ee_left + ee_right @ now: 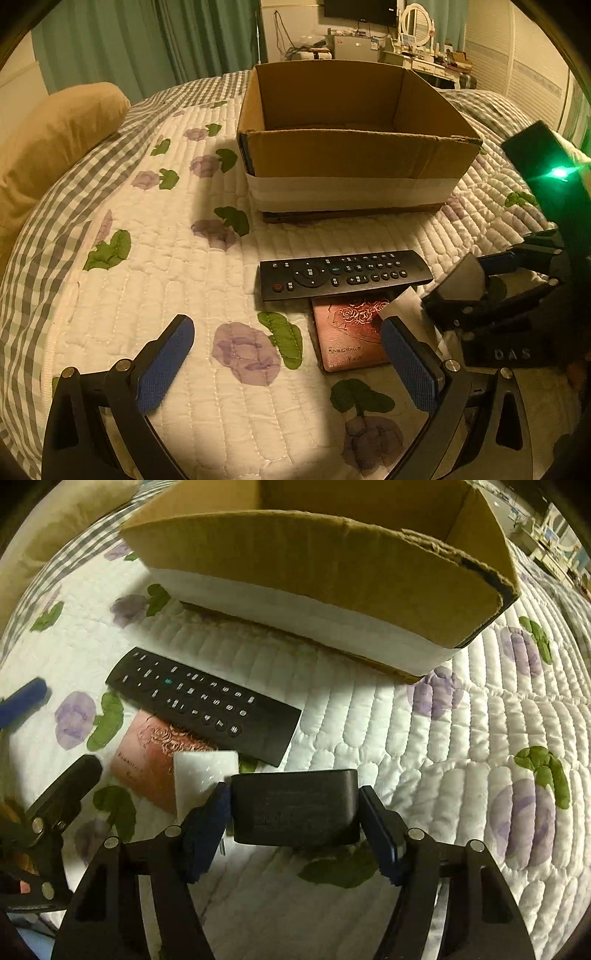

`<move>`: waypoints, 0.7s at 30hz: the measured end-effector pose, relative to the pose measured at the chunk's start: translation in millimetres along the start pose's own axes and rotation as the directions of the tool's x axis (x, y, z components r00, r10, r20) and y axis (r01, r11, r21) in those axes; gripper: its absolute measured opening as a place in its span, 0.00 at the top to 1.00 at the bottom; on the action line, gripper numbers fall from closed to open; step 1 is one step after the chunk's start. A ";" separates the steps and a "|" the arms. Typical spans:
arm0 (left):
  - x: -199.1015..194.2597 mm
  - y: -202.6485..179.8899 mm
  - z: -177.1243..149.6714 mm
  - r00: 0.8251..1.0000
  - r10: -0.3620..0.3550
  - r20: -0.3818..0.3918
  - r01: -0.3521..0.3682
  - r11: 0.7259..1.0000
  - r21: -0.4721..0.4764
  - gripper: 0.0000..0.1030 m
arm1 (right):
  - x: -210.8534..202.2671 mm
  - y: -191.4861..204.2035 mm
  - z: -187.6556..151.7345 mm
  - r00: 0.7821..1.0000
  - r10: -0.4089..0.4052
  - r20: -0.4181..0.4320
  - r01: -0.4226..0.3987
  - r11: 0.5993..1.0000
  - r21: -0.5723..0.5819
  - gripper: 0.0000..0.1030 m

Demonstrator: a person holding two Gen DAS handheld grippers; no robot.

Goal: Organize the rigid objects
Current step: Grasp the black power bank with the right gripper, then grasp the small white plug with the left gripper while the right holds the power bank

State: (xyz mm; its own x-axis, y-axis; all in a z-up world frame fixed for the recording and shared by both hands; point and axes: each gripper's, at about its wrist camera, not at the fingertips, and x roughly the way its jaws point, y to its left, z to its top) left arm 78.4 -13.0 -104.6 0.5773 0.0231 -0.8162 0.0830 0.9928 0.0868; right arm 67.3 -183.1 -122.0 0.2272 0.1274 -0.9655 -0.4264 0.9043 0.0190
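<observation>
An open cardboard box [351, 155] stands on the quilted bed; it also shows in the right wrist view [325, 565]. In front of it lies a black remote [343, 274] [207, 701], with a pink booklet [351, 332] [147, 760] and a white block [205, 771] beside it. My right gripper [295, 808] is shut on a black rectangular box [295, 806], held just above the quilt; it shows at the right of the left wrist view [465, 288]. My left gripper [288, 354] is open and empty, near the booklet.
A tan pillow [55, 136] lies at the bed's left. The floral quilt [166, 258] covers the bed. Green curtains, a TV and a cluttered dresser [417, 55] stand far behind the box.
</observation>
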 end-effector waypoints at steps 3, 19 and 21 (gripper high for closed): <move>1.2 2.2 -0.4 1.000 0.000 -0.004 0.000 1.000 -0.009 0.00 | -5.7 11.1 -11.3 1.000 -0.019 0.020 0.020 1.000 -0.016 0.34; 3.5 -7.0 -3.7 1.000 -0.026 -0.017 0.026 1.000 0.013 0.00 | -20.6 12.3 2.3 0.995 -0.032 0.099 0.031 0.999 0.012 0.34; 5.5 -18.6 -4.4 0.999 -0.045 -0.025 0.046 0.998 0.037 0.00 | -38.9 6.9 2.3 0.989 -0.020 0.146 0.016 0.999 0.029 0.34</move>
State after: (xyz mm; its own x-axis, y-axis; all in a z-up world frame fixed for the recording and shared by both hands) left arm 76.5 -30.8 -113.2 0.5522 -0.0185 -0.8335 0.1396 0.9877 0.0706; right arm 57.5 -180.9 -83.7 0.3610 0.1672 -0.9175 -0.3973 0.9176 0.0109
